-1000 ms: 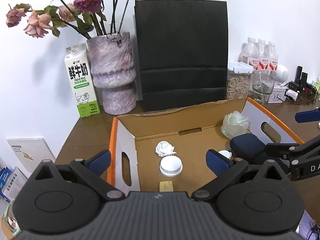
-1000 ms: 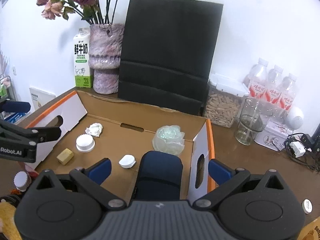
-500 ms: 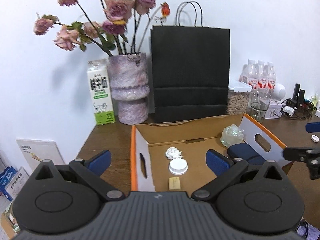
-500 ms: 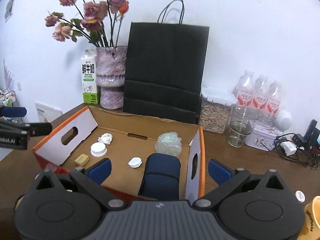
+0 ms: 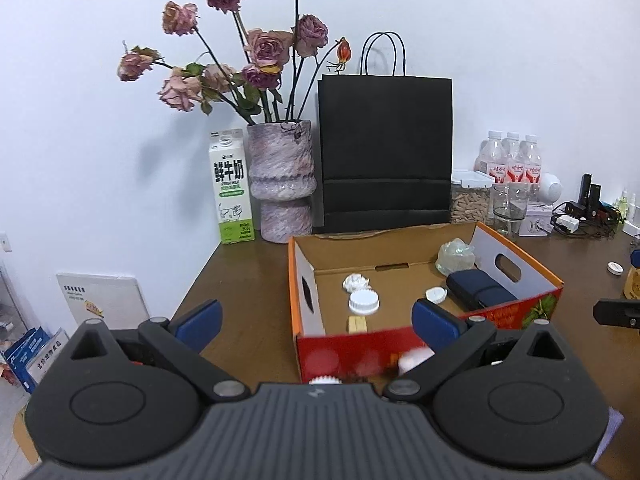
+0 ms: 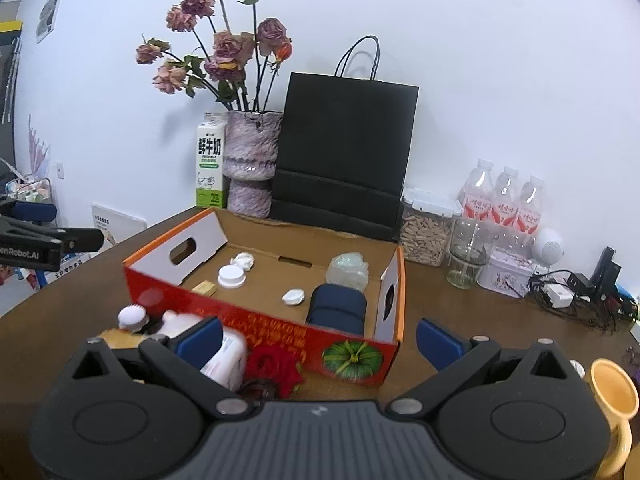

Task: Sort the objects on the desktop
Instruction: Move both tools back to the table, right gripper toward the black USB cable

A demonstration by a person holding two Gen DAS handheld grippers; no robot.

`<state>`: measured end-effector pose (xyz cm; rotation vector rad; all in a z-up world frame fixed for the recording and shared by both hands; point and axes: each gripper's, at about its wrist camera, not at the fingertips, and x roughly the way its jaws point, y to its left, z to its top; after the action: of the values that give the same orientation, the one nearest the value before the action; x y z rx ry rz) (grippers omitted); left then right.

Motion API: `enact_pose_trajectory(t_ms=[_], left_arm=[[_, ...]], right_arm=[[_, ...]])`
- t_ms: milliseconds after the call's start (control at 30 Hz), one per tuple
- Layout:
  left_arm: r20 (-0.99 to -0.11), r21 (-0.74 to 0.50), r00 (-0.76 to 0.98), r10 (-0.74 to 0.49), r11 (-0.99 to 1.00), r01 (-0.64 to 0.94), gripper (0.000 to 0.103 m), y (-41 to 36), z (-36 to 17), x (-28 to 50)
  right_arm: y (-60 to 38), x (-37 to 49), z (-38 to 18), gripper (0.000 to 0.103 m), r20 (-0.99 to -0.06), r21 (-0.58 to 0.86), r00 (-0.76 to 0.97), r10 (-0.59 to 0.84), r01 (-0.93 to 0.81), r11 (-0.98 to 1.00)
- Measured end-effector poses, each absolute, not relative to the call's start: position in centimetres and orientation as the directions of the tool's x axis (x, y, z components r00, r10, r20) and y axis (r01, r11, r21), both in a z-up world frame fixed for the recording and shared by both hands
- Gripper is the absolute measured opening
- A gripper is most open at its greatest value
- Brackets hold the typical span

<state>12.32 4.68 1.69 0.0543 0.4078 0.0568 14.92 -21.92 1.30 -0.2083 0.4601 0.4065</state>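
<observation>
Both the left gripper (image 5: 316, 320) and right gripper (image 6: 318, 338) hang released, empty, near the corrugated cardboard box (image 6: 262, 330). Inside lie a ribbed white cap (image 5: 363, 301), a crumpled tissue (image 5: 355, 282), a tan block (image 5: 357, 324) and a navy pouch (image 6: 338, 309).

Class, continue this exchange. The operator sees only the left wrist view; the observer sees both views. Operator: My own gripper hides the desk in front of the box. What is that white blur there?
Observer: A white bottle, standing outside the box in front of its red wall.
Operator: Is there anything beside it?
Observer: A red rose, just to the right of the bottle.
Operator: Is the right gripper holding anything?
Observer: No. The right gripper is open, with nothing between its fingers.
</observation>
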Motion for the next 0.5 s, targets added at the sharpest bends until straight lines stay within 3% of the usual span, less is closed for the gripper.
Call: enact_pose_trajectory(t_ms=[500], left_arm=[[-0.442, 0.008, 0.894, 0.075, 0.997, -0.079, 0.103, 3.7, -2.3, 6.2]], right_arm=[[-24.0, 9.1, -2.7, 0.103, -0.509, -0.063, 0.801, 0.315, -0.4, 0.914]])
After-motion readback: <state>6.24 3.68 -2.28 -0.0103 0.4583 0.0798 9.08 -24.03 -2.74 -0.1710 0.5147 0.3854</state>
